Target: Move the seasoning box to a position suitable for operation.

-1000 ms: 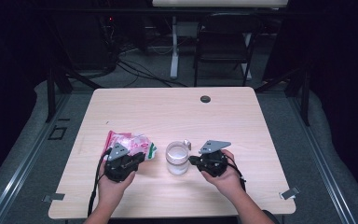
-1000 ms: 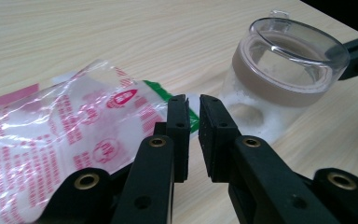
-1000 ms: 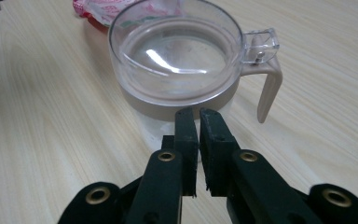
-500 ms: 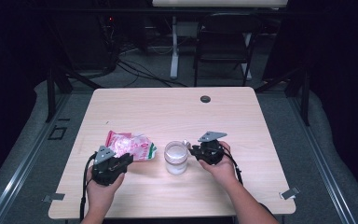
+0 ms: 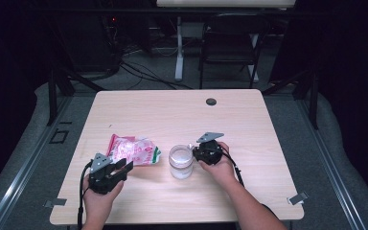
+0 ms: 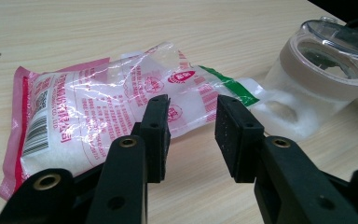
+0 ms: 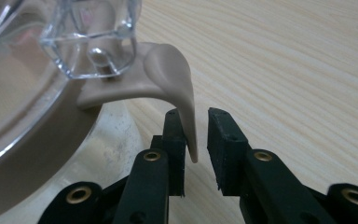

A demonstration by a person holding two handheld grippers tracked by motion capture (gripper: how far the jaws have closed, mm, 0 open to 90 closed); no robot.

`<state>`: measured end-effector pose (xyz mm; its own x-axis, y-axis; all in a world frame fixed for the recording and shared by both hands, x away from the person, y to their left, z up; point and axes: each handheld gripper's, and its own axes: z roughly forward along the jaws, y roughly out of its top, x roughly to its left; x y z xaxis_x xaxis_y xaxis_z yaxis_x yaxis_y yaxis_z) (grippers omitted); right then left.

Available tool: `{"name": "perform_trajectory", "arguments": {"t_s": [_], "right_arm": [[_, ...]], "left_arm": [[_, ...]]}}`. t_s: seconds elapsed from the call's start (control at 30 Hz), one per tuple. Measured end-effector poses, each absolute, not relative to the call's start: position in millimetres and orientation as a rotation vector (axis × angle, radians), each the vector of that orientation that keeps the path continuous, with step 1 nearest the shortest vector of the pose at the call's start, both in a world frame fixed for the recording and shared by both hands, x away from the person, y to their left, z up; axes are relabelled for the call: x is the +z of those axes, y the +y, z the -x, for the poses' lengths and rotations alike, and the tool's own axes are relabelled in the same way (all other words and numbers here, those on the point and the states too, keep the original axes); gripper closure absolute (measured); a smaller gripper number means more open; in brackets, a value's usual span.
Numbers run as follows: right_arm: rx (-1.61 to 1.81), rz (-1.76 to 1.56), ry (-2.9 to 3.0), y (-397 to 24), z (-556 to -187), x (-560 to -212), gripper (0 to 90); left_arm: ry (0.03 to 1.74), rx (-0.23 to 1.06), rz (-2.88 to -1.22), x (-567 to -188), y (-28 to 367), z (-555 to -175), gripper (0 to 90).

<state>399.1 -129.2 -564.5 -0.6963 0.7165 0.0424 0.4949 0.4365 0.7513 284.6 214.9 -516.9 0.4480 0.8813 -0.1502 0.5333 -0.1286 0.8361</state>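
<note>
Jar (image 5: 180, 161) near table (image 5: 268, 143) centre-front, lid down, small layer of white granules at bottom; latch tab (image 7: 179, 88) not yet lifted. Bag (image 5: 133, 150) flat at jar's 9 o'clock, looks unopened, though seal hard to read.

Left gripper (image 6: 191, 121) at bag's 7 o'clock, jaws just widened, nothing between, released. Right gripper (image 7: 196, 135) at jar's 3 o'clock, jaws just narrowed around tab, gap visible one side, not clenched yet.

Left to do, probably: unlatch, open lid, pour bag. Jar front cut off in right gripper view.
</note>
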Motion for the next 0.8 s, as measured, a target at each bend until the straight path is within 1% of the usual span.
{"name": "perform_trajectory", "arguments": {"t_s": [0.1, 0.2, 0.37, 0.5, 0.8], "right_arm": [[1.123, -1.033, 2.414, -128, -399, -565, 82.7], [1.096, -1.001, 2.404, -125, -396, -564, 84.7], [1.053, -0.992, 2.39, -126, -392, -562, 85.7], [1.02, -1.02, 2.367, -130, -384, -561, 85.7], [0.958, -1.122, 2.285, -147, -356, -558, 85.2]], "left_arm": [[1.201, 0.495, -1.801, -518, 213, -285, 64.4], [1.191, 0.478, -1.799, -519, 211, -286, 63.3], [1.166, 0.484, -1.801, -517, 207, -288, 61.2], [1.144, 0.459, -1.801, -516, 202, -293, 61.6], [1.045, 0.423, -1.84, -514, 179, -310, 59.7]]}}
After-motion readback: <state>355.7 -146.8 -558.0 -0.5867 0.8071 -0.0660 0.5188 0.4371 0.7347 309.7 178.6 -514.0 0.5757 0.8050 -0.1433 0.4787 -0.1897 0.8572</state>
